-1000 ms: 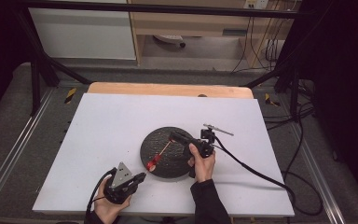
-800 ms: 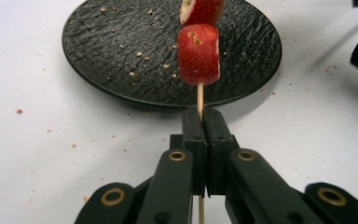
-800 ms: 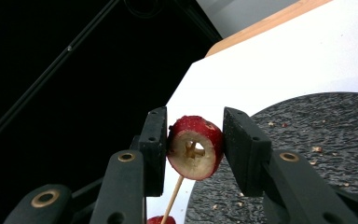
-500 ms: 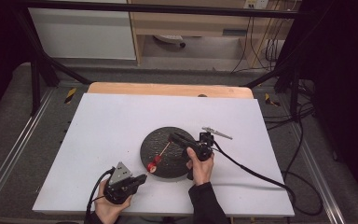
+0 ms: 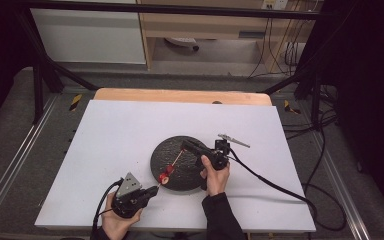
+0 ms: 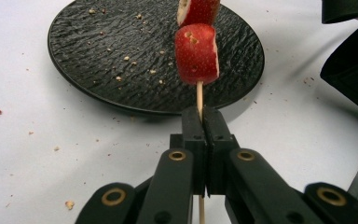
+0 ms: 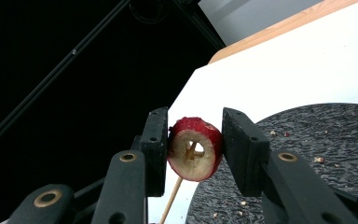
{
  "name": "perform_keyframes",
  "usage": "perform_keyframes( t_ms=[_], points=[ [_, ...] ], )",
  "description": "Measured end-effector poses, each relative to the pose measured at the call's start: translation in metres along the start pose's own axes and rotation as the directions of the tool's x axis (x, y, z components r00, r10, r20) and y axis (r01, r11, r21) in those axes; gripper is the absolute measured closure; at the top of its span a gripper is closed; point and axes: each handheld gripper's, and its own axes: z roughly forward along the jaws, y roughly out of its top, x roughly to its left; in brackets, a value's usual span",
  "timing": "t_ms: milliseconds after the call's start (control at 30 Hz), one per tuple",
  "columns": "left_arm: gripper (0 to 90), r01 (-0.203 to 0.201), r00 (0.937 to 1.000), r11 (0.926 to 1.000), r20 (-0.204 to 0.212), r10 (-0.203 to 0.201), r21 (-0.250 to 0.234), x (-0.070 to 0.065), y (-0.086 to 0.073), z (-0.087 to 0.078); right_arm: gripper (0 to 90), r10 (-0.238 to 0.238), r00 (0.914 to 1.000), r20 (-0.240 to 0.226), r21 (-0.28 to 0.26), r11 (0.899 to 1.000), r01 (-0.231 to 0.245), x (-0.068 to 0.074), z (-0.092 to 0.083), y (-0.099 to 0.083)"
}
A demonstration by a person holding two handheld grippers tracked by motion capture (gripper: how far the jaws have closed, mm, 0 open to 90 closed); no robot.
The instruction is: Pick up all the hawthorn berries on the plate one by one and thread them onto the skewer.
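Note:
A thin wooden skewer (image 6: 199, 95) sticks up from my left gripper (image 6: 203, 112), whose jaws are shut on it near the plate's front edge. Two red fruit pieces (image 6: 196, 53) sit on the skewer over the black round plate (image 6: 107, 60). In the high view the left gripper (image 5: 152, 190) is at the bottom left, and the skewer (image 5: 174, 162) slants up to the right gripper (image 5: 185, 146). My right gripper (image 7: 195, 122) is shut on a red fruit ring (image 7: 207, 140) with a hollow core. The skewer's tip shows through the hole.
The plate (image 5: 195, 177) lies mid-table on a white tabletop (image 5: 110, 135) scattered with crumbs. A wooden edge (image 5: 180, 95) runs along the back. The right gripper's cable (image 5: 270, 185) trails to the right. Metal rails (image 5: 10, 165) flank the table.

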Motion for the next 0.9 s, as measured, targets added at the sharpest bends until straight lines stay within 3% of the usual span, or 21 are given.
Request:
perform_keyframes(
  t_ms=[133, 233, 400, 700, 767, 833, 900],
  points=[
    [88.9, -0.009, 0.9998, 0.9999, -0.016, 0.009, 0.007, 0.0, 0.0, -0.001, 63.1, -0.007, 1.0, -0.002, -0.002, 1.0, 0.007, -0.001, 0.0, 0.001],
    [88.9, -0.022, 0.9994, 0.9994, -0.025, 0.022, 0.025, 0.0, -0.002, 0.002, 62.4, 0.011, 0.9999, 0.005, 0.033, 0.999, -0.011, -0.002, 0.002, 0.001],
    [88.9, -0.042, 0.9985, 0.999, -0.034, 0.043, 0.014, -0.003, 0.0, 0.001, 61.4, 0.017, 0.9998, 0.008, 0.048, 0.999, -0.017, 0.0, 0.0, 0.003],
    [88.9, -0.044, 0.9987, 0.999, -0.026, 0.044, 0.013, -0.004, 0.0, 0.003, 62.3, 0.021, 0.9996, 0.016, 0.062, 0.998, -0.022, -0.002, 0.002, 0.001],
    [88.9, -0.038, 0.999, 0.9989, -0.022, 0.039, 0.027, -0.003, 0.0, 0.003, 62.7, 0.023, 0.9997, 0.01, 0.055, 0.998, -0.023, -0.001, 0.001, 0.003],
    [88.9, -0.034, 0.9993, 0.9989, -0.014, 0.035, 0.034, -0.003, -0.004, 0.003, 62.8, -0.007, 0.9986, 0.052, -0.012, 1.0, 0.008, 0.0, -0.005, 0.01],
    [88.9, -0.026, 0.9996, 0.9995, -0.007, 0.027, 0.02, -0.002, -0.004, 0.001, 62.7, 0.023, 0.9994, 0.026, -0.049, 0.999, -0.022, 0.001, -0.012, 0.021]
  ],
)
